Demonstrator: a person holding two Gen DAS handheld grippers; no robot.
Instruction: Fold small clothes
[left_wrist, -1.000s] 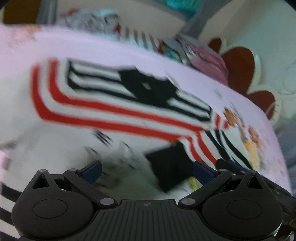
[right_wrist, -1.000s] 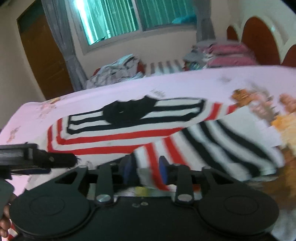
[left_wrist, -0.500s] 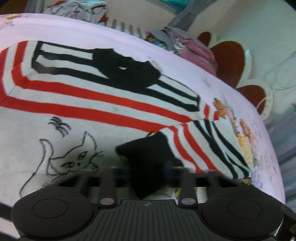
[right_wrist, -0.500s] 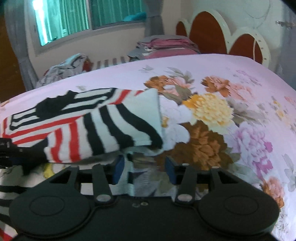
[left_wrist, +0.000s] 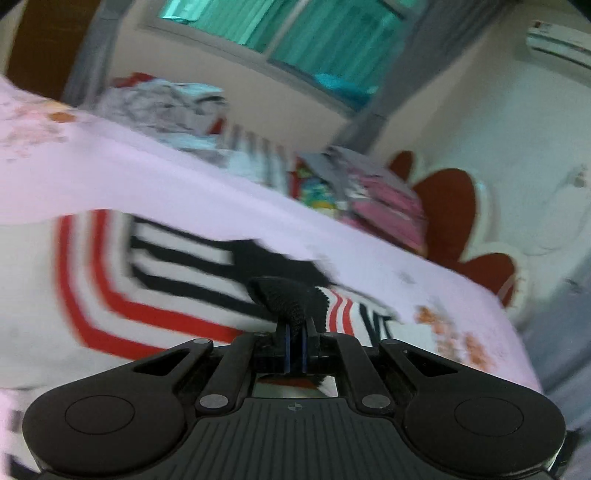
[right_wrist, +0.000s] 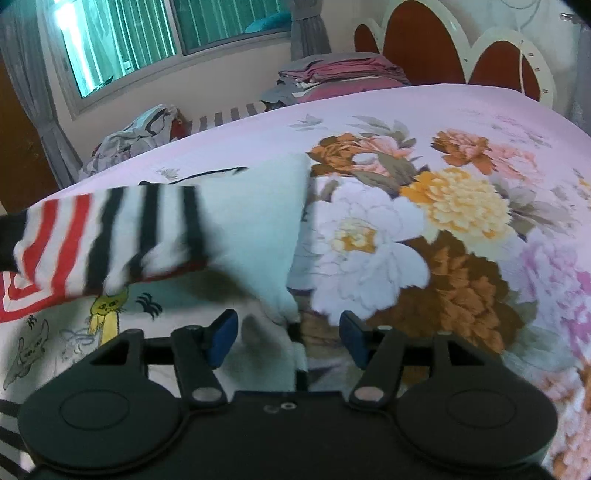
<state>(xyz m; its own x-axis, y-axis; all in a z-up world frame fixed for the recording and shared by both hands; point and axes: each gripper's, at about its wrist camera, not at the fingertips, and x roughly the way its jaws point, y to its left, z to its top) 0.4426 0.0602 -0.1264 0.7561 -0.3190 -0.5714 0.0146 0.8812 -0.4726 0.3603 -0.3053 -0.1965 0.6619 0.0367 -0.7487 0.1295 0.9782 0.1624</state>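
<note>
1. Half a second ago our left claw (left_wrist: 293, 347) was closing around the black cuff (left_wrist: 291, 301) of the striped shirt (left_wrist: 155, 269). Now its jaws are pinched tight on that cuff, which is lifted clear of the shirt's body.
2. Our right claw (right_wrist: 288, 334) gaped around the sleeve edge half a second ago. It now stands wider open and grips nothing, with white fabric lying loose between its jaws.
3. The shirt lies spread on the flowered bed (right_wrist: 461, 206), its striped sleeve (right_wrist: 110, 236) raised and crossing over the front with the cat drawings (right_wrist: 105, 314).
4. We judge that the sleeve has passed from right to left, so the left claw can lay it flat across the body, leaving the right free for the hem.
</note>
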